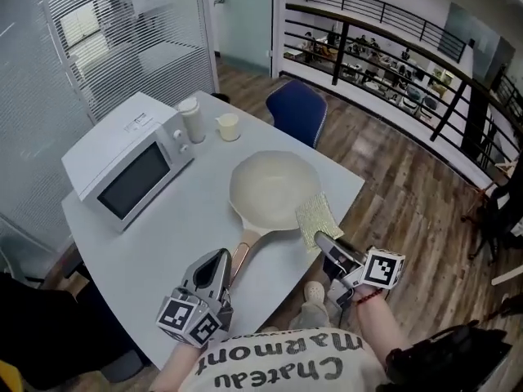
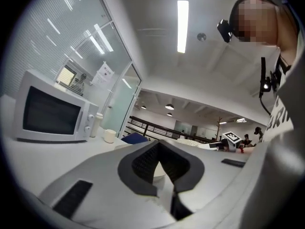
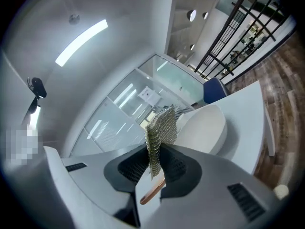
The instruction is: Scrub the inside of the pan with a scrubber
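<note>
A cream pan sits on the white table, its wooden handle pointing toward me. My right gripper is shut on a yellowish mesh scrubber, which lies over the pan's near right rim. In the right gripper view the scrubber stands upright between the pads of the right gripper, with the pan beyond it and the handle below. My left gripper is shut and empty, just left of the handle's end. Nothing is between the pads in the left gripper view.
A white microwave stands at the table's left. A white bottle and a small cup are behind the pan. A blue chair is at the far edge. The table's right edge runs close to the pan.
</note>
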